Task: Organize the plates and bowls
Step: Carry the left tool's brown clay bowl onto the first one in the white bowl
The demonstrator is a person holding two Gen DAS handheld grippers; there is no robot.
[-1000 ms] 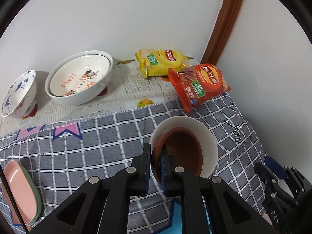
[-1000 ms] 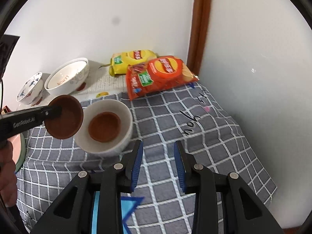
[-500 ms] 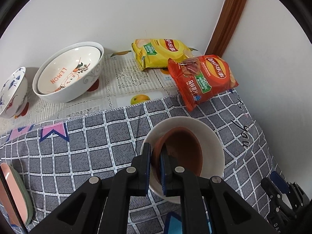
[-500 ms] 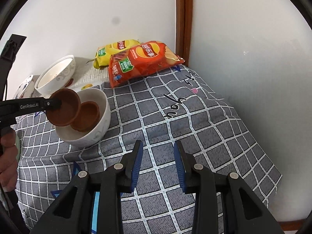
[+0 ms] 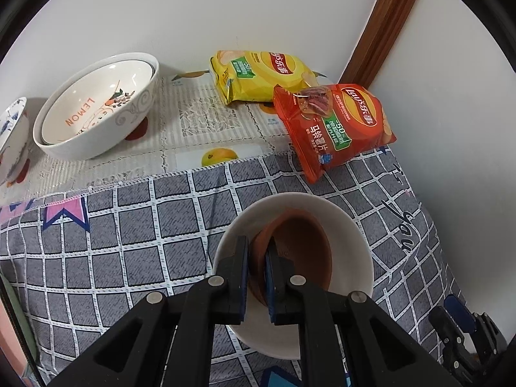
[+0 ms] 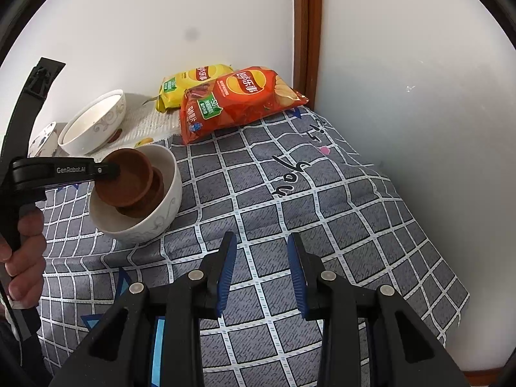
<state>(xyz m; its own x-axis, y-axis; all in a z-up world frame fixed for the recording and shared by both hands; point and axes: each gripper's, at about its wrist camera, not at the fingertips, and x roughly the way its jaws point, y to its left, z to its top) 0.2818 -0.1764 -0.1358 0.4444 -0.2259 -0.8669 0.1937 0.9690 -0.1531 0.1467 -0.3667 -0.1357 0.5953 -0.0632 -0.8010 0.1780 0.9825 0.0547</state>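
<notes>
My left gripper (image 5: 257,251) is shut on the rim of a small brown dish (image 5: 300,251) and holds it tilted inside a white bowl (image 5: 351,225) on the grey checked cloth. The right wrist view shows the held brown dish (image 6: 125,177) over a second brown dish (image 6: 154,198) lying in the white bowl (image 6: 161,216), with the left gripper (image 6: 113,170) at the bowl's left rim. My right gripper (image 6: 261,258) is open and empty above the cloth, in front of the bowl.
A large white LEMON bowl (image 5: 96,109) and a blue-patterned bowl (image 5: 13,142) stand at the back left. A yellow chip bag (image 5: 261,75) and a red chip bag (image 5: 335,125) lie at the back by the wall corner. A pink plate edge (image 5: 9,332) shows far left.
My left gripper has lowered the brown dish from beside the white bowl down into it, over the other brown dish. My right gripper has pulled back and turned right, still open.
</notes>
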